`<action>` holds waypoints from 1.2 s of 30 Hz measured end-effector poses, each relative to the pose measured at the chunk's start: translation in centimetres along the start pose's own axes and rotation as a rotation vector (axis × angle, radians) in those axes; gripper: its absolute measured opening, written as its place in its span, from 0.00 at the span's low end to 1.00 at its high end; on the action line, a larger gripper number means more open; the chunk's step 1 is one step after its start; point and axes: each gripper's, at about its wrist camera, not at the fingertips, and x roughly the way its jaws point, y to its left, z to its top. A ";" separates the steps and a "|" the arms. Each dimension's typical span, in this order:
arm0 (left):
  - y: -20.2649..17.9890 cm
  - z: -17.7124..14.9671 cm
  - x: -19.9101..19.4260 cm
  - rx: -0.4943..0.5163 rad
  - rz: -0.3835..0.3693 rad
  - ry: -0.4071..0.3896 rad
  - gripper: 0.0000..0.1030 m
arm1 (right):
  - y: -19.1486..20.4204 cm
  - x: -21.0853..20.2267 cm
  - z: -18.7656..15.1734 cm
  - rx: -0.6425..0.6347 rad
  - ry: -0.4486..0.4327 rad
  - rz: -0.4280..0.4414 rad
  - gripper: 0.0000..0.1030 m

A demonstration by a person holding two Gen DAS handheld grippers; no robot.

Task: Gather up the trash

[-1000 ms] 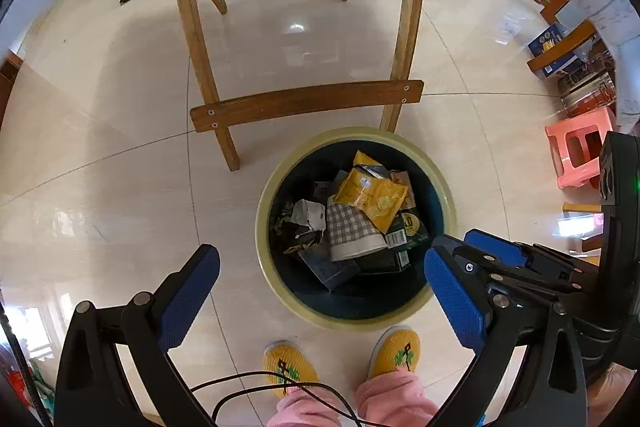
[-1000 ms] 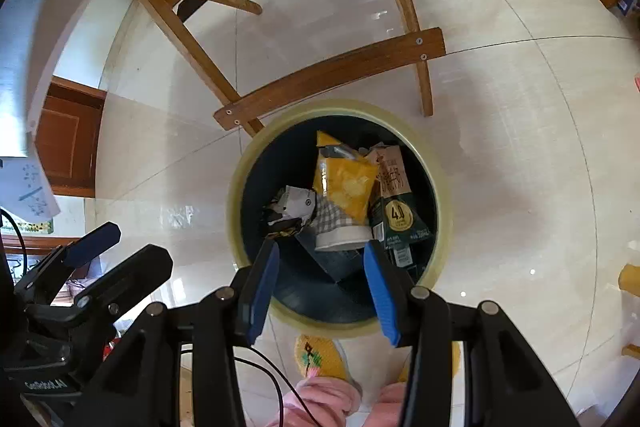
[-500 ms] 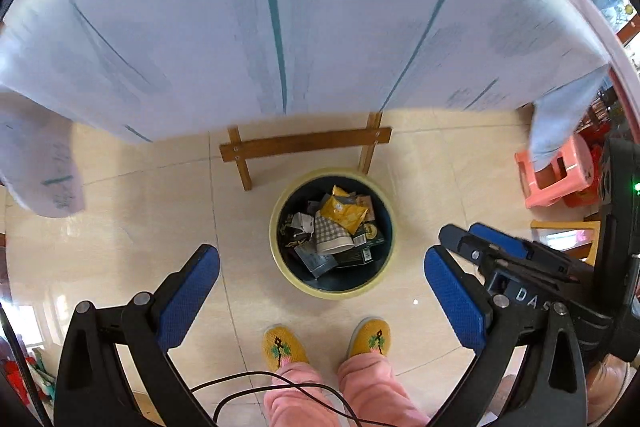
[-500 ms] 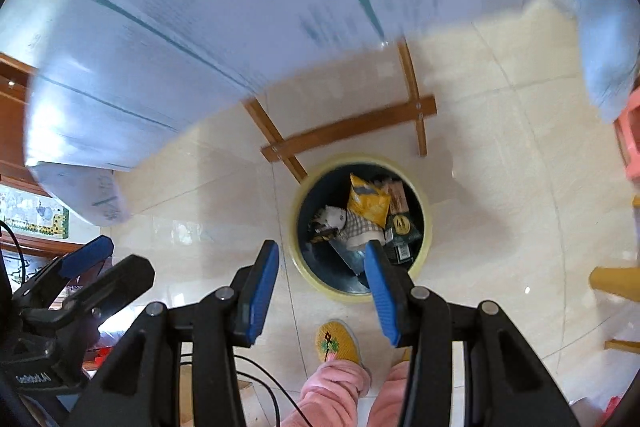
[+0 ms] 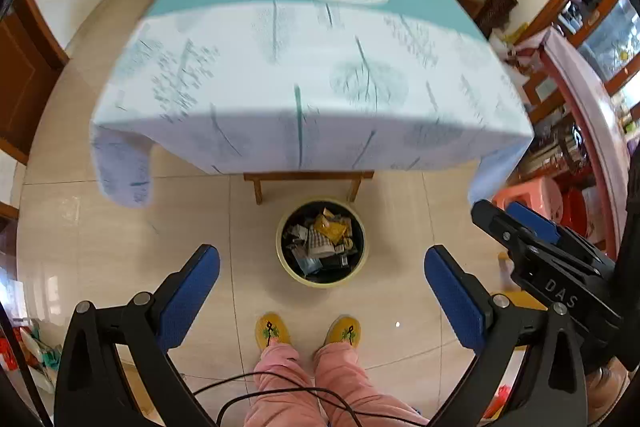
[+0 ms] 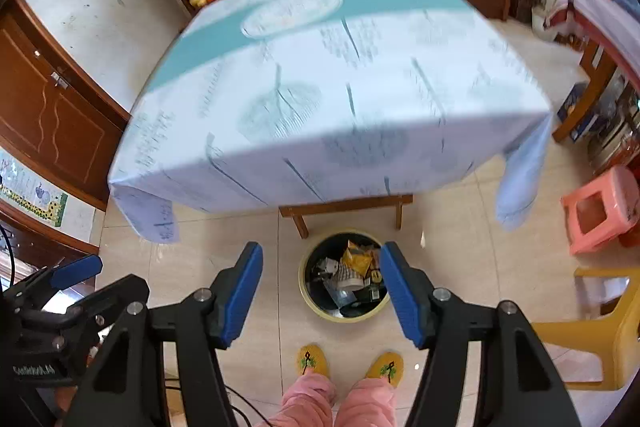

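A round trash bin [image 5: 288,269] with a yellow rim stands on the tiled floor in front of the table, filled with wrappers, among them a yellow snack bag [image 5: 330,227]. It also shows in the right wrist view [image 6: 310,301]. My left gripper [image 5: 320,291] is open and empty, high above the bin. My right gripper [image 6: 320,291] is open and empty too, with the bin seen between its blue pads. No trash shows on the tablecloth.
A table with a pale blue and teal cloth [image 5: 312,67] fills the upper view, its wooden crossbar [image 5: 308,175] just behind the bin. A pink stool [image 6: 600,211] and a yellow chair [image 6: 600,327] stand at the right. The person's feet [image 5: 308,333] are below the bin.
Both grippers have risen from close above the bin to above table height. The tabletop has come into view and the bin looks much smaller. Both stay open.
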 end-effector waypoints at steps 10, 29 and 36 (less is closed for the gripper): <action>0.1 1.8 -9.0 -0.042 0.093 -0.107 0.98 | 3.2 -8.4 3.1 -0.029 -0.080 0.044 0.60; -0.6 2.3 -17.4 -0.111 0.162 -0.297 0.98 | 7.9 -16.2 4.2 -0.136 -0.246 0.028 0.60; -0.6 2.5 -17.7 -0.115 0.185 -0.300 0.98 | 8.2 -16.4 4.5 -0.144 -0.259 0.022 0.60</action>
